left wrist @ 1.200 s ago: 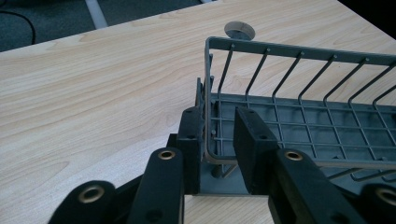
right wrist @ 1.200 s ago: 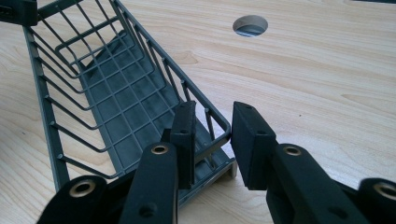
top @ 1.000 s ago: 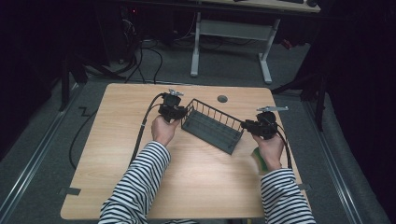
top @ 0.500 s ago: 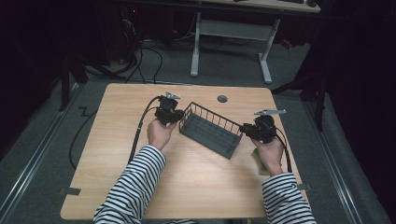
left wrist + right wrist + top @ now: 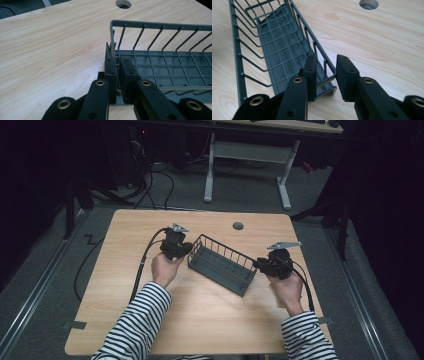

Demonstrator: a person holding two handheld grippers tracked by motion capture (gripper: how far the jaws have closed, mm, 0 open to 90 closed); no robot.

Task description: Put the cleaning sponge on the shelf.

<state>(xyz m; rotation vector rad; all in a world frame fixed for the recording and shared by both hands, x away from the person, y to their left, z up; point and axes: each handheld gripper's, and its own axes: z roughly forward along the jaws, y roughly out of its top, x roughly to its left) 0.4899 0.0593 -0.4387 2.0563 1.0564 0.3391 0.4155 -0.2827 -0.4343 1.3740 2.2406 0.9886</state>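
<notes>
A dark grey wire basket (image 5: 221, 265) lies slantwise across the middle of the wooden table (image 5: 200, 320), with nothing in it. My left gripper (image 5: 189, 251) is at its left end. In the left gripper view the jaws (image 5: 117, 67) are shut on the end wall of the basket (image 5: 162, 65). My right gripper (image 5: 257, 265) is at the basket's right end. In the right gripper view it (image 5: 325, 72) straddles the end corner of the basket (image 5: 279, 50), one pad inside and one outside against the rim wire.
A round cable hole (image 5: 238, 226) sits in the tabletop behind the basket. A black cable (image 5: 142, 265) trails from the left gripper over the table's left part. Beyond the far edge stand a white desk frame (image 5: 210, 170) and floor cables.
Both hands and the basket between them have shifted a little toward the near edge and slightly left. The grips at both ends look the same.
</notes>
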